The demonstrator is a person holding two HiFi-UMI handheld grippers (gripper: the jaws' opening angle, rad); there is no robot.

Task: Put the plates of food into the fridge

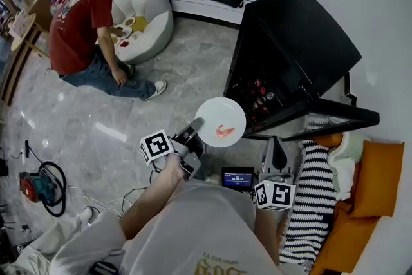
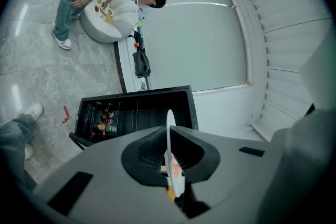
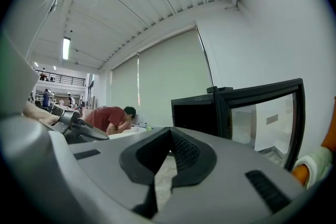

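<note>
The black fridge [image 1: 293, 48] stands open at two o'clock, its door [image 1: 335, 118] swung toward four. Bare floor [image 1: 193, 61] spreads toward eleven. The plate [image 1: 221, 122], rim clamped in the left gripper [image 1: 195, 127], hangs just beside the opening. The right gripper [image 1: 275, 150] is closed and empty.

Seen edge-on in the left gripper view, the plate [image 2: 169, 126] shows almost nothing of its face, and the rim clamped between the jaws of the left gripper [image 2: 168, 139] is hidden by the gripper's own body. The food [image 1: 224, 131], a reddish piece just beyond the gripper's tips, is too small to name. Ahead of this gripper, the things [image 1: 259, 94] on the shelves of the fridge [image 1: 293, 42] are too small to tell. The body of the right gripper [image 3: 169, 136] hides the lower part of the fridge and of its door [image 3: 265, 118].
</note>
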